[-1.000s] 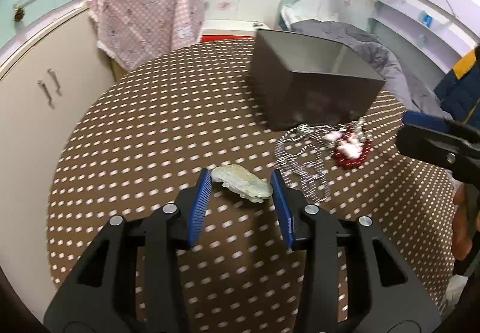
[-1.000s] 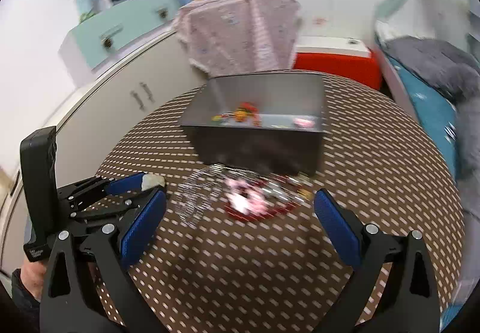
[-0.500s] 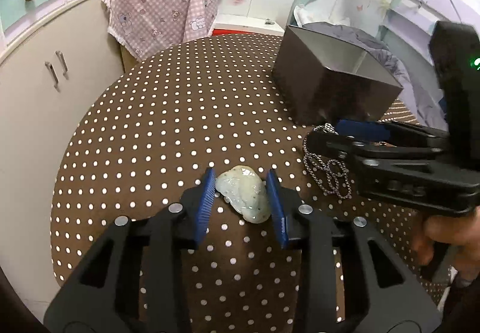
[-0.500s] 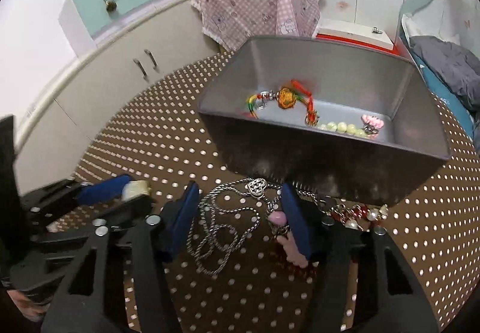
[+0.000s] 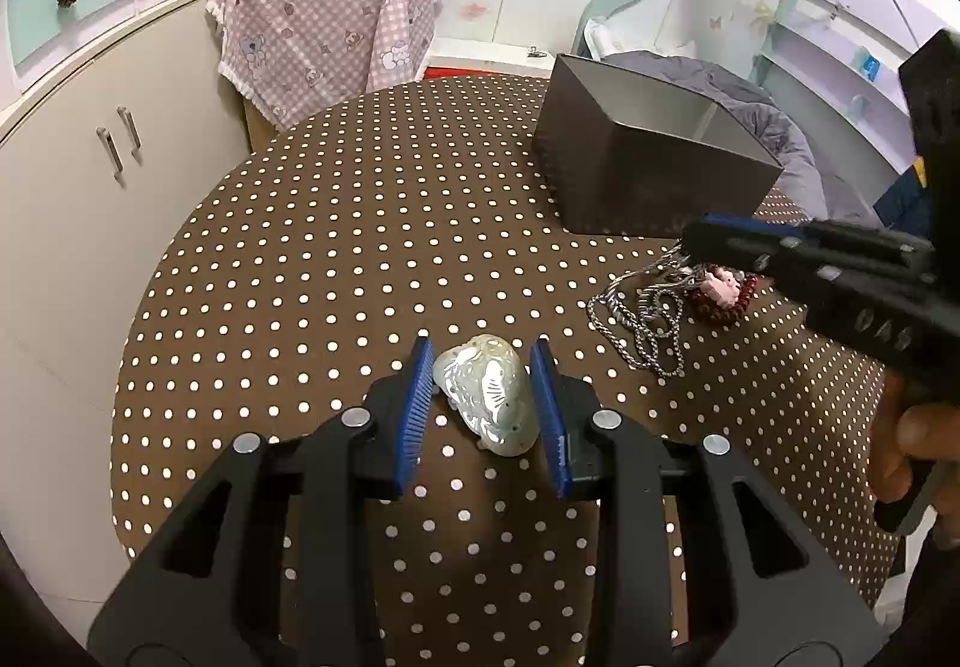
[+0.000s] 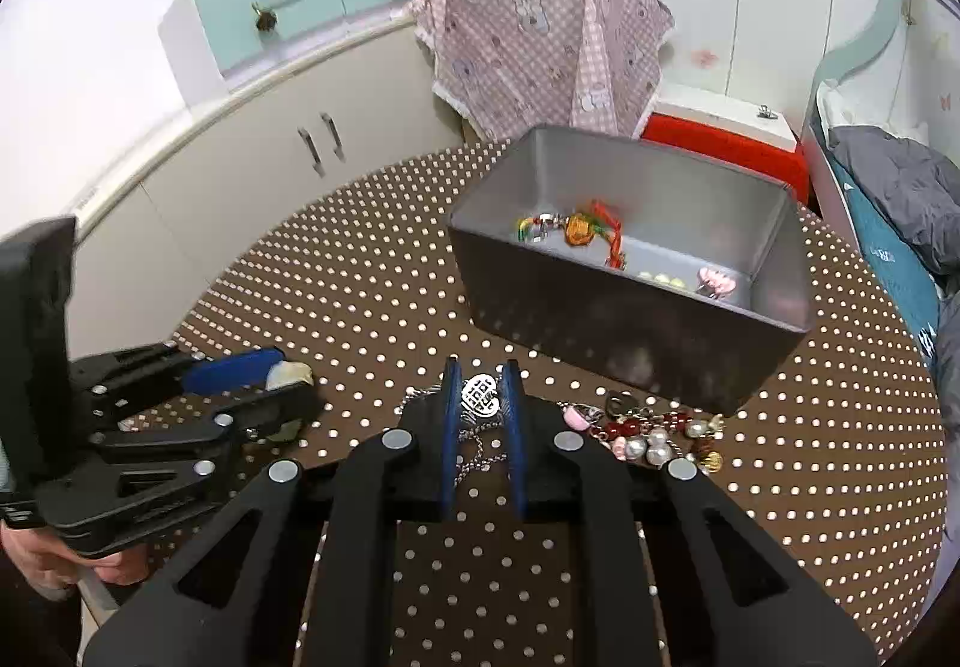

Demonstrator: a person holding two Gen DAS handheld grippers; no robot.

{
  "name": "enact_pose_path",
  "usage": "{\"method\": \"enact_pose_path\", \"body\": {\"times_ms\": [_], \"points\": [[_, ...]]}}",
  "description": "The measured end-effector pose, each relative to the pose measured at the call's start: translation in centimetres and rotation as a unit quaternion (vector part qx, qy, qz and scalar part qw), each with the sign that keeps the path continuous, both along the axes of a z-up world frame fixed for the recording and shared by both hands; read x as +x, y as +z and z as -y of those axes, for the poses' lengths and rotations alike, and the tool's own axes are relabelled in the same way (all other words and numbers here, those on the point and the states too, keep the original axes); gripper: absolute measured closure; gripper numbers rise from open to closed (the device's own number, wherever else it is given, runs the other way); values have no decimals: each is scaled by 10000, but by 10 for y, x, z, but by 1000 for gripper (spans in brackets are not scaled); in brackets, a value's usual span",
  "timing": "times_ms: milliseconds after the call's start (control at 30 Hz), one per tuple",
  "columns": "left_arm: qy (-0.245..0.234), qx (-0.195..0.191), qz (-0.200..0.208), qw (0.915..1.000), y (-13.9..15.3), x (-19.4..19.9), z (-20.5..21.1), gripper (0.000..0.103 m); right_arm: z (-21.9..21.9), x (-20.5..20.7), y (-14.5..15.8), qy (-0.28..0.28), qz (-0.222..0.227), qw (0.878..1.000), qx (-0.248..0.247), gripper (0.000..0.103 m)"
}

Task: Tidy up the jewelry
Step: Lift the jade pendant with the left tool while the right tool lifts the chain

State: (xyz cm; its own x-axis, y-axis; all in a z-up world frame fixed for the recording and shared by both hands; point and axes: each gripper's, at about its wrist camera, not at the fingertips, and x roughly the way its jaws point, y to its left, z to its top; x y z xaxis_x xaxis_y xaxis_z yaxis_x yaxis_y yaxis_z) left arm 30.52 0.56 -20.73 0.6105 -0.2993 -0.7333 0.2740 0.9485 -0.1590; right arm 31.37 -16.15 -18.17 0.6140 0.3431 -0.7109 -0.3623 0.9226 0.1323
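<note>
Closing right gripper [image 6: 481, 397] around silver pendant [image 6: 480, 395]

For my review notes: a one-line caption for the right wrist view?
Right gripper closing on silver pendant before the tin box.

Each fisheye sat just behind its gripper, angled down close over the dotted surface [image 5: 336, 223]. The left view faced the grey box [image 5: 648, 175] at 1 o'clock; the right view met it at 12 o'clock. Both shared the chain [image 5: 642, 325].

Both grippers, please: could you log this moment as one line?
left gripper: gripping jade pendant | right gripper: jaws closing on silver pendant
</note>
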Motion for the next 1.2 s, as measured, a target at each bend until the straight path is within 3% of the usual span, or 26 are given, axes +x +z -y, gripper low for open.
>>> {"method": "enact_pose_path", "body": {"times_ms": [200, 300, 333, 367, 433, 567, 633, 767, 900, 967, 1200], "points": [[-31, -33, 130, 9999, 12, -5, -2, 71, 11, -6, 27, 60, 200, 9991, 365, 95], [-18, -17, 216, 9998, 18, -6, -3, 71, 11, -7, 29, 156, 111, 9995, 267, 95], [-4, -8, 223, 9998, 19, -7, -3, 71, 8, -6, 24, 170, 39, 9998, 129, 91], [-4, -5, 216, 9998, 18, -7, -3, 71, 5, -6, 18, 170, 15, 9998, -33, 75], [-4, 3, 196, 9998, 16, -8, -3, 71, -2, -7, 7, 290, -33, 9994, -202, 56], [-15, -7, 146, 9999, 13, -10, -2, 71, -16, -5, -15, 437, -167, 9978, -472, 56], [-10, -11, 134, 9999, 11, -10, -4, 71, -18, -1, -24, 452, -243, 9975, -491, 57], [-4, -21, 114, 9999, 10, -11, -4, 71, -19, 2, -38, 420, -250, 9967, -648, 73], [-8, -25, 87, 10000, 9, -12, -6, 71, -18, -3, -31, 475, -196, 9961, -724, 76], [-6, -60, 115, 9999, 10, -12, -6, 71, -9, -9, -15, 440, -89, 9982, -386, 102], [-68, -98, 311, 9994, 25, -13, -2, 71, 8, -18, 11, 544, 3, 9984, -167, 101]]}}
